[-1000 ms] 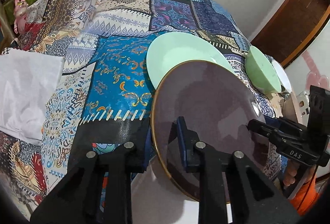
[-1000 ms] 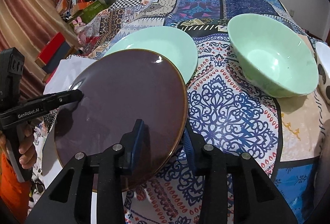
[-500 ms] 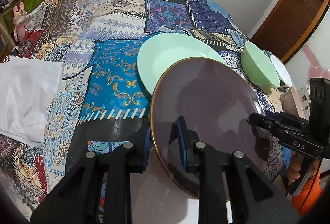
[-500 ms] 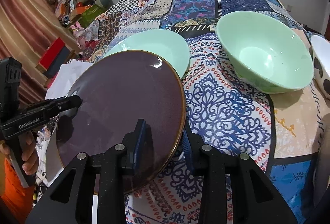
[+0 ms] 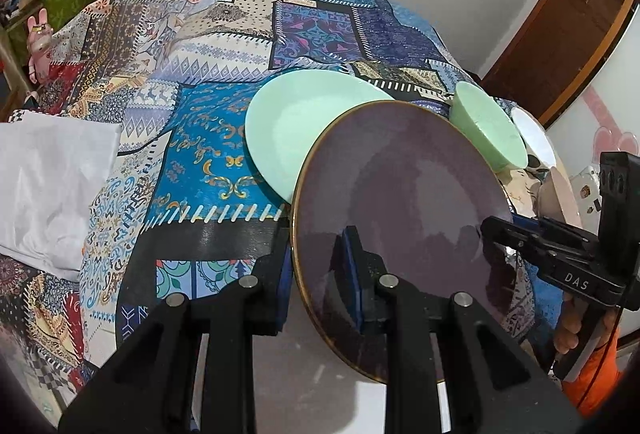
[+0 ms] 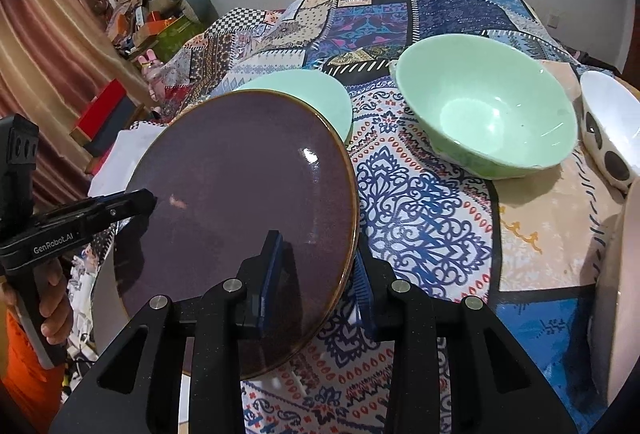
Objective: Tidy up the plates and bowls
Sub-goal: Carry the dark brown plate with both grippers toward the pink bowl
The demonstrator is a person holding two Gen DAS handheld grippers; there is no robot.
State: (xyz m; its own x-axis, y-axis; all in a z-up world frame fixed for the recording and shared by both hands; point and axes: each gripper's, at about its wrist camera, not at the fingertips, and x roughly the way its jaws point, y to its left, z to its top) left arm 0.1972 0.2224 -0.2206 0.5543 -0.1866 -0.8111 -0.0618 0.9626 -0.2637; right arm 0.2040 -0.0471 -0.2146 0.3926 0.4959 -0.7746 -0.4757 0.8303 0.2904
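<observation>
A dark purple plate with a gold rim (image 5: 400, 194) (image 6: 240, 210) is held tilted above the table's near edge. My left gripper (image 5: 316, 270) is shut on its left rim and my right gripper (image 6: 316, 274) is shut on its right rim. The other gripper shows at the far side of the plate in each view (image 5: 560, 258) (image 6: 80, 222). Behind it a mint green plate (image 5: 296, 126) (image 6: 304, 94) lies flat on the patterned tablecloth (image 5: 208, 138). A mint green bowl (image 6: 488, 114) (image 5: 484, 122) stands to the right.
A white bowl with black spots (image 6: 608, 130) stands right of the green bowl. A pale pink dish's edge (image 6: 616, 274) shows at the far right. A white cloth (image 5: 48, 178) lies at the table's left. Boxes and toys (image 6: 152, 22) sit beyond the table, with a wooden door (image 5: 560, 34) at right.
Both grippers have carried the purple plate forward and a little up, closer to the green plate. The green plate and bowls have not moved.
</observation>
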